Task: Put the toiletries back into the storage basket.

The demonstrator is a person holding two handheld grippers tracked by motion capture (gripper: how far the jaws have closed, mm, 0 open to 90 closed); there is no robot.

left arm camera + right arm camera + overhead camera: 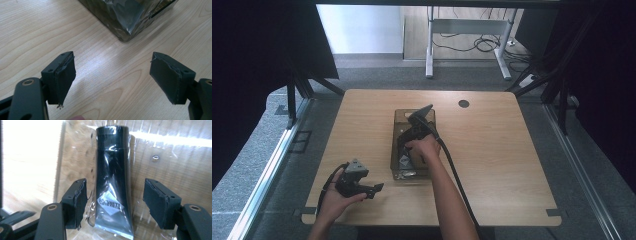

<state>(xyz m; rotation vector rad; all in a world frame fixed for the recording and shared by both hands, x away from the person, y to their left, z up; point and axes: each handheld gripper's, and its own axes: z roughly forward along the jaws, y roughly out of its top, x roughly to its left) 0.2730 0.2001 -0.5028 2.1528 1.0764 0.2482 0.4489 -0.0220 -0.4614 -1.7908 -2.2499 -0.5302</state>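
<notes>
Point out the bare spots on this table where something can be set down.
The widest free patch lies right of the clear bin, out to the table edge. Another runs behind the bin, beside the round hole. Crowded: inside the bin, where the black tube lies, and the front left corner, where the left claw rests.

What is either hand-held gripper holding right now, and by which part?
Nothing. The right hand-held gripper stands open around the black tube in the tray, pads clear; the left hand-held gripper is open.

A black squeeze tube (113, 180) with a white diamond label lies flat in the clear smoky bin (398, 120), cap pointing away from the right hand-held gripper (115, 202), between its spread jaws, untouched by either pad.
</notes>
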